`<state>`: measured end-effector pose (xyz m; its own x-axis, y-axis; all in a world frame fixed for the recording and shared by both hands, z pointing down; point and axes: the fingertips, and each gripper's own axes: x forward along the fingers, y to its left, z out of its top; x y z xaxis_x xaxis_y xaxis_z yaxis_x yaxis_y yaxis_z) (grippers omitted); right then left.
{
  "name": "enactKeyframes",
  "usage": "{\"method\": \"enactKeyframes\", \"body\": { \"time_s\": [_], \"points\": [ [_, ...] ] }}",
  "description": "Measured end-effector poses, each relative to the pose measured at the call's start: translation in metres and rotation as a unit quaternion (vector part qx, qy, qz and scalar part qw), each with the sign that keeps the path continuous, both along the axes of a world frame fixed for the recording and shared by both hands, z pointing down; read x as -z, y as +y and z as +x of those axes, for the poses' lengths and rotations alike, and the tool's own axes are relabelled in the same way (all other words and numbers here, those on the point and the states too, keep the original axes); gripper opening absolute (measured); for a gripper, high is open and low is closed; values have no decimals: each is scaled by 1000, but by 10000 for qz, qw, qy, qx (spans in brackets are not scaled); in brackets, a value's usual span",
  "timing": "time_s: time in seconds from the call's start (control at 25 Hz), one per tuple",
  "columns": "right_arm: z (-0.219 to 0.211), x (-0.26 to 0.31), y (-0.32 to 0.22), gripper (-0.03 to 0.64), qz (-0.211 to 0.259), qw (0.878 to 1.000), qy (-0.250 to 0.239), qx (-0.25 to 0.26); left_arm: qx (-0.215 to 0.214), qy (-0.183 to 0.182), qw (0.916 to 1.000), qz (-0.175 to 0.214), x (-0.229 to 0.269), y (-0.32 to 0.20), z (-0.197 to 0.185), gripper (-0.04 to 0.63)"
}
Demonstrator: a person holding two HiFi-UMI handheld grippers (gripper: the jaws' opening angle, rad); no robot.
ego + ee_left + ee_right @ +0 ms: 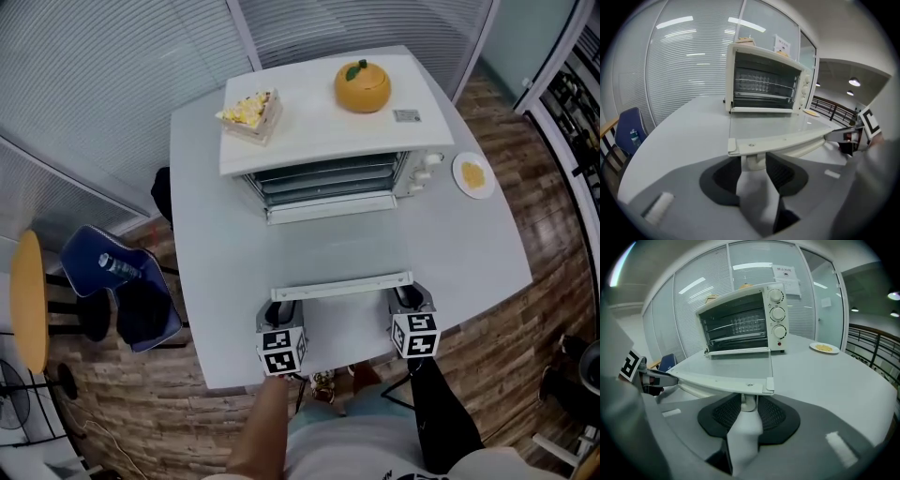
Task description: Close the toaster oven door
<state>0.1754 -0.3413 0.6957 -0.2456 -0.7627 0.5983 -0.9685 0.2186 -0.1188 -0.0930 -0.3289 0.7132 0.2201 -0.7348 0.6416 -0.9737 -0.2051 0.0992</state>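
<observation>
Jaws spread, left gripper (754, 164) and right gripper (749, 405) straddle handle posts (749, 160) of the lowered glass door (764, 129); ahead, white toaster oven (764, 50) holds wire racks (764, 86)

So there's a cream-white boxy metal toaster oven (328, 131) parked toward the 12 o'clock end of the grey table (211, 281), mouth facing 6 o'clock. Its glass-paned door with the white frame (333, 248) is flopped all the way open, lying roughly level and sticking out toward 6 o'clock from the bottom hinge. A long white bar handle (342, 285) runs along its 6 o'clock edge. Wire racks (736, 329) show inside, and three round knobs (777, 313) are stacked on the 3 o'clock side.
</observation>
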Motion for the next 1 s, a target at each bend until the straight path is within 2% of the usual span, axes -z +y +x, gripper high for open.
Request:
{"method": "enactKeyframes", "body": {
  "time_s": [0.2,0.44,0.76,1.0],
  "points": [
    [-2,0,0,103,4,10000,14,41,-19,34,10000,77,1,-1,-1,219],
    [-1,-2,0,92,-4,10000,-14,92,168,296,9994,-48,0,-3,0,190],
    [-1,6,-1,86,23,9996,-61,257,470,241,9986,-38,7,-4,-2,176],
    [-2,21,-1,87,212,9992,-140,310,558,64,9982,226,24,-6,-4,172]
  ]
}}
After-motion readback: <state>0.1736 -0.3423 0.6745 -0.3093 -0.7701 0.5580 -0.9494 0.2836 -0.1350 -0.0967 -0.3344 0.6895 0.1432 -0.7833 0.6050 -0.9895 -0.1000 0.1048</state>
